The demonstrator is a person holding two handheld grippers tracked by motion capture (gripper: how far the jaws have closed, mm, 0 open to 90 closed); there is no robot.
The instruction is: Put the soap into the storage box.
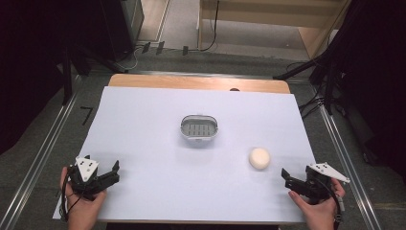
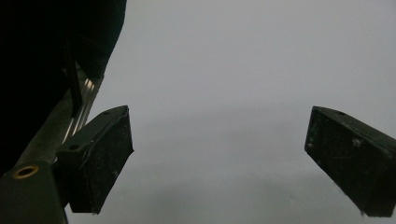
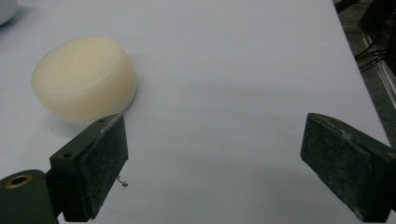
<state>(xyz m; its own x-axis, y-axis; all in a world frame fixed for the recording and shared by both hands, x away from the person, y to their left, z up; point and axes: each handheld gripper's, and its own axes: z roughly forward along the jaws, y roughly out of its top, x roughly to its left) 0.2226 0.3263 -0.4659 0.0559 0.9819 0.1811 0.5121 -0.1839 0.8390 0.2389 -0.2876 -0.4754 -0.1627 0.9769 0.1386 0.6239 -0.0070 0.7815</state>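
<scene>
White table (image 1: pixel 158 191); soap (image 1: pixel 259 158) beside right claw (image 1: pixel 286 178)

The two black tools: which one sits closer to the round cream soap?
The right tool: the soap lies just ahead of it, while the left tool rests far across the white sheet.

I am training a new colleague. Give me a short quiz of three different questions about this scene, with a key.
1. True or false: the soap lies in the dish.
2. Which gripper is nearer the soap: A) left gripper B) right gripper?
3. Fill in: both grippers' jaws are ___.

Key: 1. False; it lies on the white sheet, apart from the dish. 2. B. 3. open, with nothing between them.
</scene>
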